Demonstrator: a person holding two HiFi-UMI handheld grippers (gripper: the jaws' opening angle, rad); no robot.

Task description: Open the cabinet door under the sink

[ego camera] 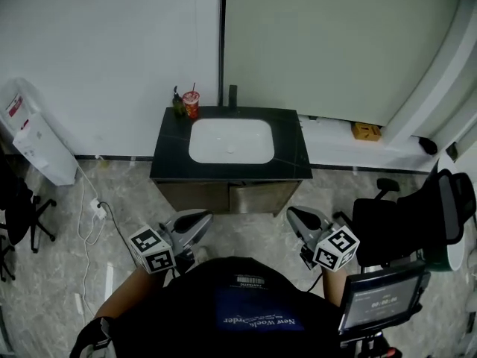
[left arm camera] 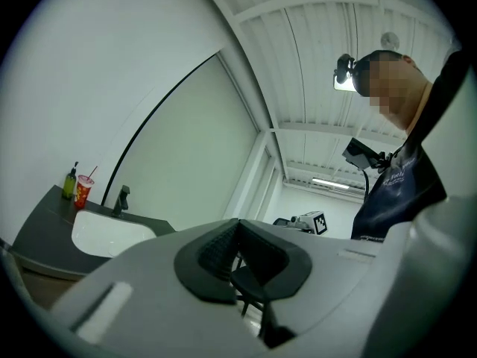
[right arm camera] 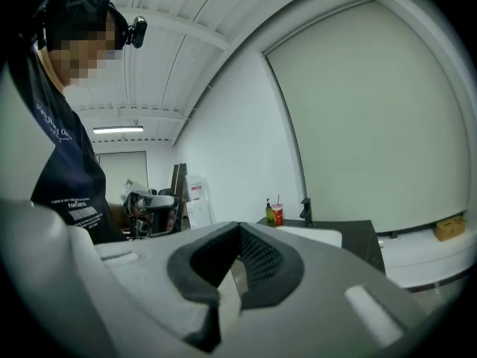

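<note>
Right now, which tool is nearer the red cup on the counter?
Left. The left tool is in front of the left half of the counter, the side where the red cup stands at the back corner; the right tool is off its front right corner.

Bright, even light; fisheye-bent, dark-rimmed edges.

Wall: white (ego camera: 112, 43), plain, left of a dark vertical seam.
Panel: pale green (ego camera: 335, 43), right of the seam, ending at a curved white frame (ego camera: 447, 73).
Floor: grey marbled tiles (ego camera: 119, 200); a white cable (ego camera: 86, 215) lies loose on it.
Ledge: white (ego camera: 335, 151), low along the panel, with a small brown box (ego camera: 366, 131) on it.
Chairs: black office chair (ego camera: 417, 215) at right; another (ego camera: 22, 215) at the left edge.
Ceiling: white ribbed panels (left arm camera: 313, 36); a strip light (right arm camera: 118, 130) is lit.
</note>
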